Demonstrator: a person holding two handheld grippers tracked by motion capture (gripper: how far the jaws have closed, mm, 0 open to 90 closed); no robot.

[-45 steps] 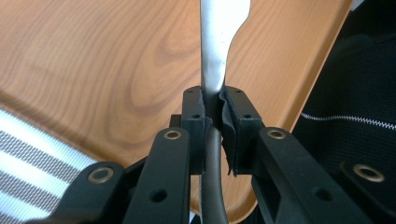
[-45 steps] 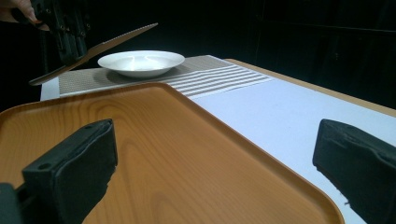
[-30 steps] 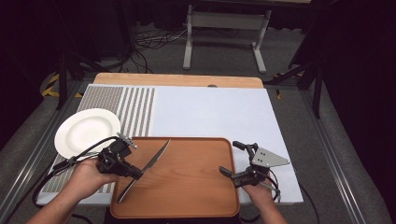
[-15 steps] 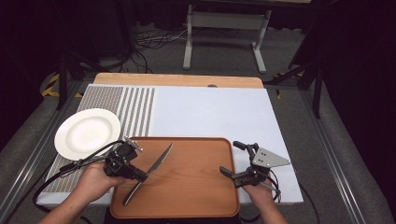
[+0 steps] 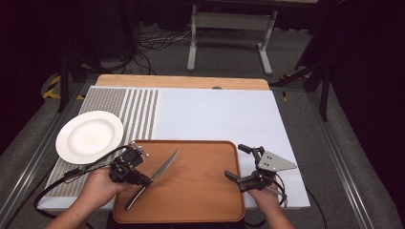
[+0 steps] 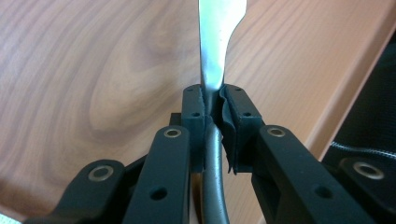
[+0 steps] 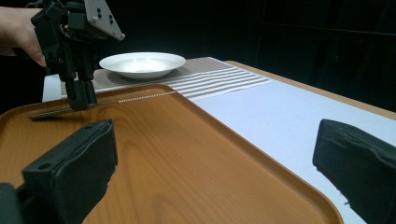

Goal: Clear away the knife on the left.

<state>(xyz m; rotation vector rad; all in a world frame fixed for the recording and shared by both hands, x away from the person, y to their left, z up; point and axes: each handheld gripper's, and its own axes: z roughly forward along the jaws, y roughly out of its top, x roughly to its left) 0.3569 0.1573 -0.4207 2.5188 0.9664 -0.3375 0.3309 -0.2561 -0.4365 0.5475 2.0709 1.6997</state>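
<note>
1. the knife (image 5: 155, 175) lies over the wooden tray (image 5: 200, 200), clamped in the left gripper (image 5: 143, 180); its blade runs forward and away from the jaws, and the handle trails back beneath the gripper body toward the person's left hand (image 5: 98, 186).
2. in the left gripper view the jaws stand close together, pads pressed on either side of the knife (image 6: 214, 70) where the flat blade narrows into the rounded handle.
3. the knife looks to be stiff metal, thin and fairly light, so it should not bend in the grip; its smooth polished surface is probably slippery, and a narrow neck between rubber pads may let it swivel if the hold is loose.
4. taking it at the neck, near its balance point, seems sound: the blade is too flat and sharp to pinch safely, and the handle end would leave the long blade drooping.
5. the right gripper (image 5: 246, 164) rests at the tray's right edge, its jaws wide apart with nothing between them; from its own view the tray (image 7: 187, 154) lies directly ahead and the left gripper (image 7: 81, 100) with the knife (image 7: 130, 98) is farther ahead to its left.
6. a white plate (image 5: 89, 136) sits beyond the left gripper and to its left, on the striped mat (image 5: 143, 112), well apart from the knife tip.
</note>
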